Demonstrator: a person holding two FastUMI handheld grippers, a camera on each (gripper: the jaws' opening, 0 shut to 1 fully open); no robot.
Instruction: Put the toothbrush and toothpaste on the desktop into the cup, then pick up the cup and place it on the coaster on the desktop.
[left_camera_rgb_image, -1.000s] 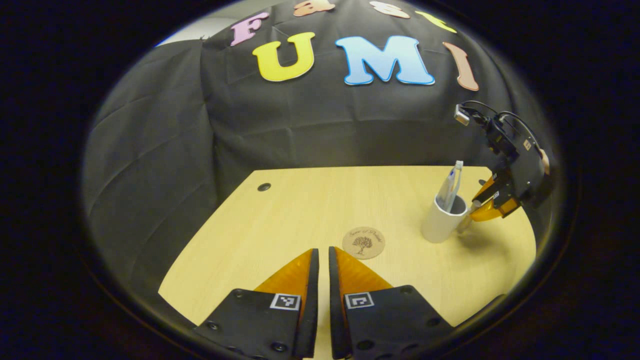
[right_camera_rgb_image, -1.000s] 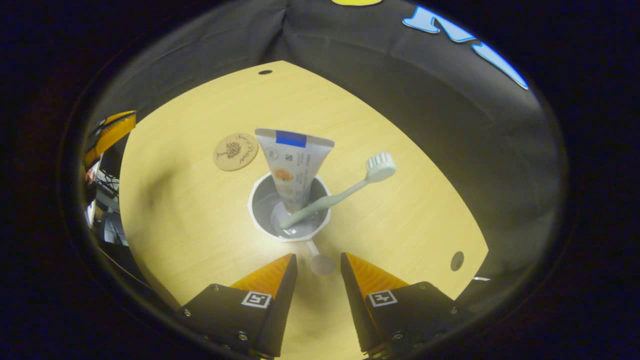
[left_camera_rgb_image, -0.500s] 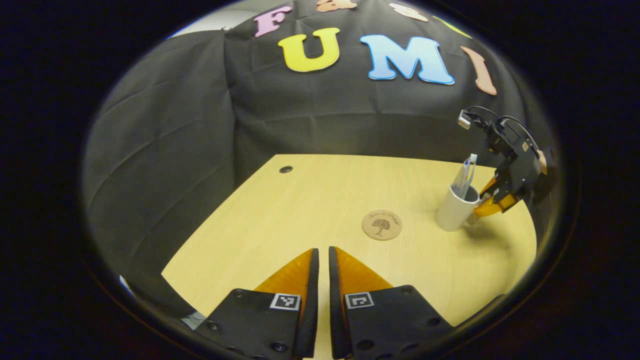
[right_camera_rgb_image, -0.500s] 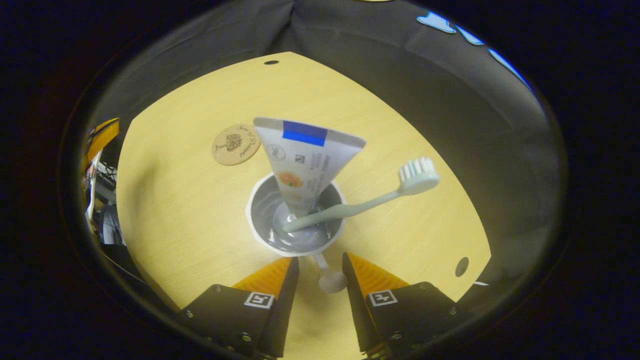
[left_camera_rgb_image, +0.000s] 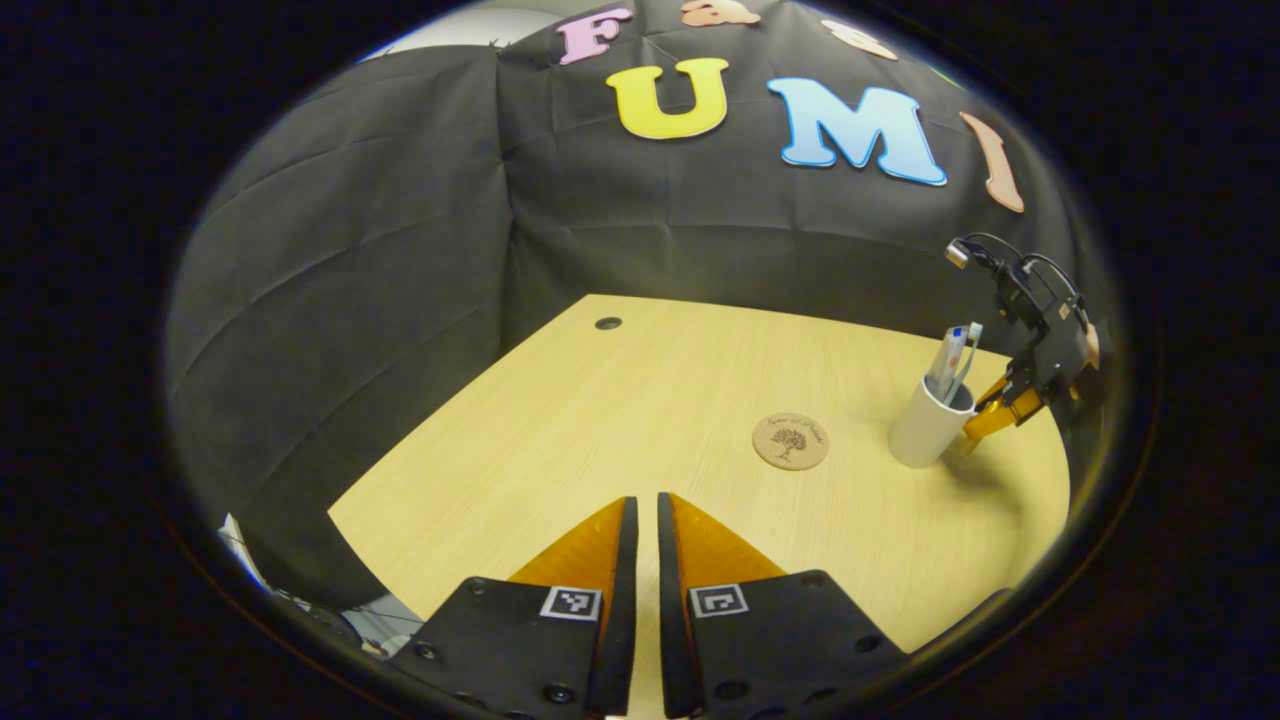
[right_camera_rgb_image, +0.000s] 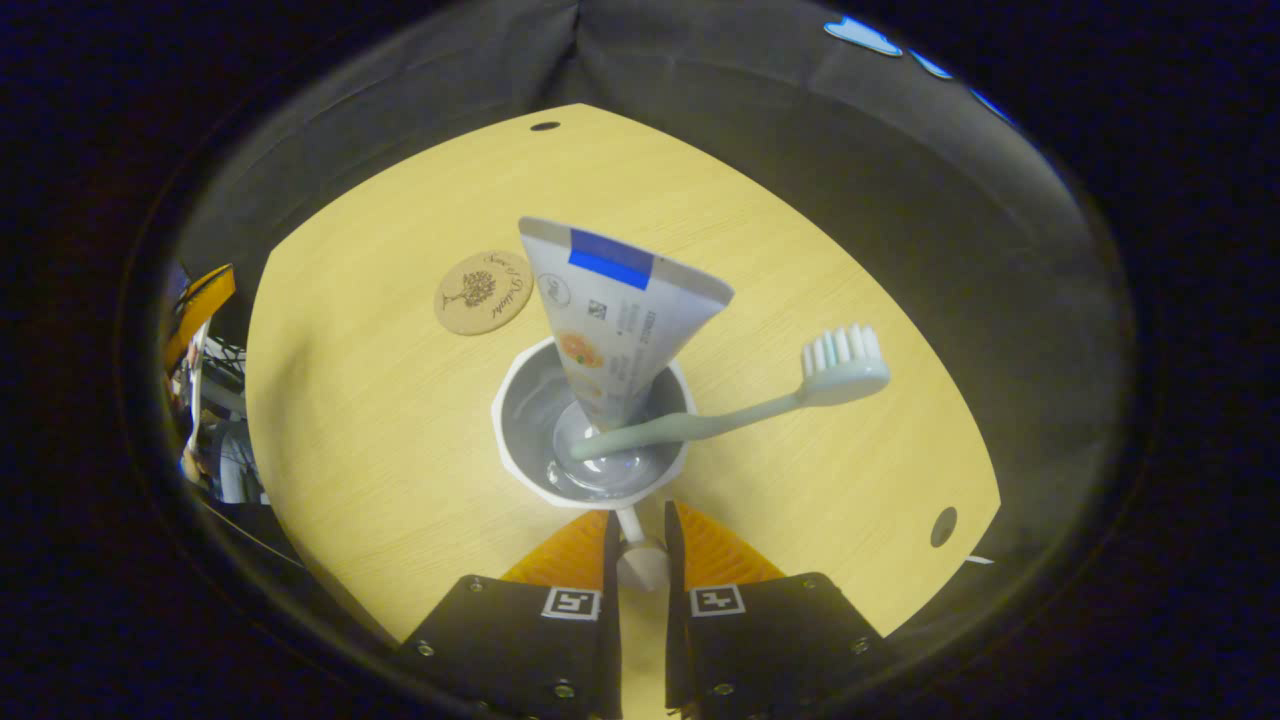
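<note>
Right tongs (right_camera_rgb_image: 640, 530) around half-hidden cup handle (right_camera_rgb_image: 634, 548)

i can't see the toothpaste (right_camera_rgb_image: 612, 318) cap end, sunk in the cup (right_camera_rgb_image: 520, 470); the coaster (left_camera_rgb_image: 790, 441) print is too small to read.

Your light wooden table (left_camera_rgb_image: 620, 420) carries a round cork coaster (left_camera_rgb_image: 790, 441) and, near it, an upright white cup (left_camera_rgb_image: 918, 436).
</note>
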